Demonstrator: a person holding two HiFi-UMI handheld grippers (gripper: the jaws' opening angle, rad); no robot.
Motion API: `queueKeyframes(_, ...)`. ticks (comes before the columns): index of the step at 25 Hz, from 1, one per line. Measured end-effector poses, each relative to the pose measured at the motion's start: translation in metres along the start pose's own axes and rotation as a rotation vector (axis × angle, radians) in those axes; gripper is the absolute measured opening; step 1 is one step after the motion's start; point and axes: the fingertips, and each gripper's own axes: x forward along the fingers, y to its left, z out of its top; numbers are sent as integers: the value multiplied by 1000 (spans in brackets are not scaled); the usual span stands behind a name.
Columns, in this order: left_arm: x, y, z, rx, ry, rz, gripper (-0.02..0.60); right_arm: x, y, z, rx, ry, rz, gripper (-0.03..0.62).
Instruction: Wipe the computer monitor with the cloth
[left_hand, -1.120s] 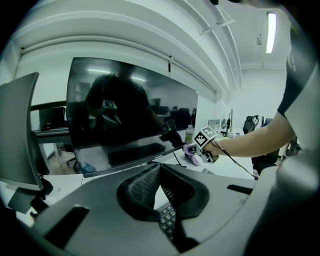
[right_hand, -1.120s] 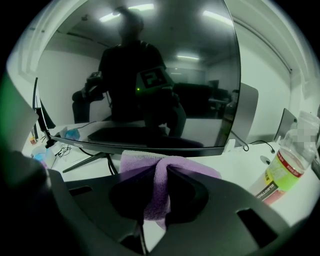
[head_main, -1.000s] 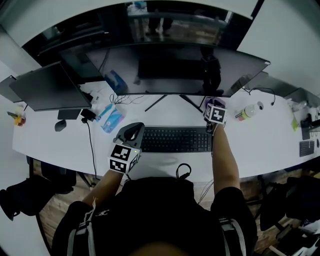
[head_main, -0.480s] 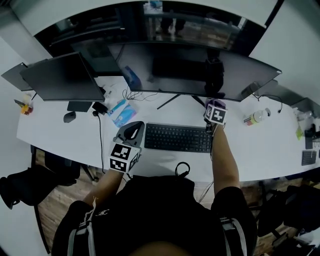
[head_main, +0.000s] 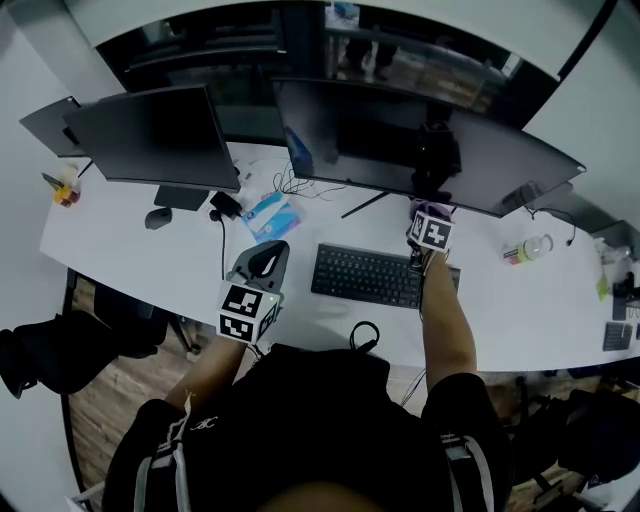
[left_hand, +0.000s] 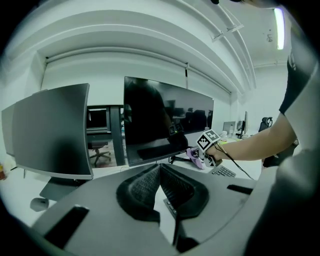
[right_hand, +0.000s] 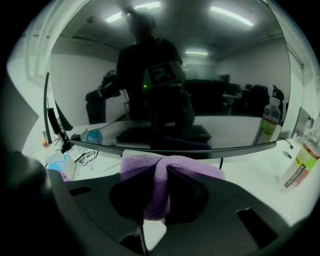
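Observation:
The wide curved monitor (head_main: 420, 150) stands at the back of the white desk (head_main: 130, 250). My right gripper (head_main: 429, 209) is at its lower edge, shut on a purple cloth (head_main: 414, 207). In the right gripper view the cloth (right_hand: 162, 177) is bunched between the jaws, close to the dark screen (right_hand: 175, 90), which reflects the person. My left gripper (head_main: 263, 262) hovers over the desk left of the keyboard (head_main: 375, 275), shut with nothing in it. The left gripper view shows its pads (left_hand: 172, 186) pressed together, with the right gripper (left_hand: 204, 156) and cloth (left_hand: 195, 156) beyond.
A second monitor (head_main: 150, 135) stands at the left, with a mouse (head_main: 157, 217) and loose cables (head_main: 290, 185) near it. A blue packet (head_main: 270, 215) lies behind my left gripper. A bottle (head_main: 530, 248) lies at the right; bottles (right_hand: 302, 160) also show in the right gripper view.
The head view has swung left, so the monitors and desk sit further right in frame. Both grippers have shifted slightly left along the desk; the right one still holds the cloth.

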Motion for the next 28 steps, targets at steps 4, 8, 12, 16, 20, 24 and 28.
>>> queueKeyframes(4,-18,19,-3,-6,-10,22,12,2,30,1,-15,4,16,74)
queueKeyframes(8,-38,41,-7,-16,-16,48,12,4,64,2,-29,9,38,74)
queueKeyframes(12,-57,60,-14,-28,-19,75,12,8,99,4,-46,11,67,74)
queueKeyframes(16,-75,76,-22,-40,-22,103,12,13,131,4,-79,18,92,74)
queueKeyframes(20,-92,92,-32,-56,-17,132,12,16,159,5,-95,22,111,74)
queueKeyframes(24,-107,105,-39,-71,-21,161,12,18,184,6,-108,23,131,75)
queueKeyframes(28,-121,118,-45,-79,-23,183,12,21,211,6,-126,25,156,75)
